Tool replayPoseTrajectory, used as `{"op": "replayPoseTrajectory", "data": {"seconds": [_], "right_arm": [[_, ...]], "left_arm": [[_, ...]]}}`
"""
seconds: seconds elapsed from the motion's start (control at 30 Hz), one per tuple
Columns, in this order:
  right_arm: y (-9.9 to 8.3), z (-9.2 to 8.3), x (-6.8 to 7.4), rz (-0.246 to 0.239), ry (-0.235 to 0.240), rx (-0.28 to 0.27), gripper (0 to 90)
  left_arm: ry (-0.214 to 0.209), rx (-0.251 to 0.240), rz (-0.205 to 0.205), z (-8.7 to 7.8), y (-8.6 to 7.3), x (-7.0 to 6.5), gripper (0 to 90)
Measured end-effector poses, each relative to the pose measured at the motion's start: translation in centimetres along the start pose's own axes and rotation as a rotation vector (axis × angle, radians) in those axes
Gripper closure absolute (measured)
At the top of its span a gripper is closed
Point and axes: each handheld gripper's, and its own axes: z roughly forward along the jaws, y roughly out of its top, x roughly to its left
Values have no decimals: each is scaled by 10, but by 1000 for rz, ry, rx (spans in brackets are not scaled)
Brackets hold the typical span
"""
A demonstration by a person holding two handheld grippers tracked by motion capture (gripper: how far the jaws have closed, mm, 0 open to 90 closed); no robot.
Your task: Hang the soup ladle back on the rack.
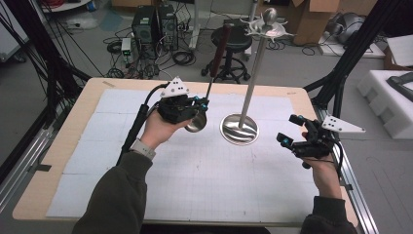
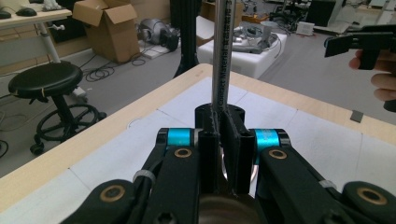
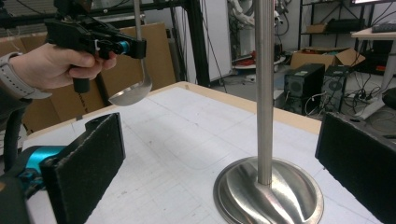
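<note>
Above the table (image 1: 73, 126), left of the stand (image 1: 249, 83), a ladle (image 1: 197, 122) is being held by the left gripper (image 1: 197, 105), its fingers (image 2: 210, 144) narrowed onto the handle just above the bowl, handle pointing up. The right gripper (image 1: 291, 131) is being kept beside the stand base, fingers (image 3: 88, 158) spread wide, nothing between them. Risk: the grip is being taken low on a long handle, so the ladle is likely being left free to pivot or slip; the stand top could be clipped and the stand tipped, since nothing is bracing it.
</note>
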Motion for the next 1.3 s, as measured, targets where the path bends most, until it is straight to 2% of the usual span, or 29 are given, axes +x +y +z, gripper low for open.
{"op": "replayPoseTrajectory", "data": {"seconds": [0.1, 0.63, 0.93, 1.1, 1.3], "right_arm": [[1, 0, 1, 5, 15, -26, 3], [5, -2, 3, 3, 25, -38, 4], [5, -4, 3, 0, 24, -49, 3], [5, -4, 3, -3, 25, -49, 4], [5, -4, 3, 6, 27, -51, 4]], "left_arm": [[1, 6, -7, 5, 1, 1, 845], [-12, 32, 6, 35, 15, -10, 845], [-4, 46, 6, 39, 13, -10, 845], [-17, 46, -22, 41, 13, -8, 845], [-24, 42, -26, 42, 15, -8, 845]]}}
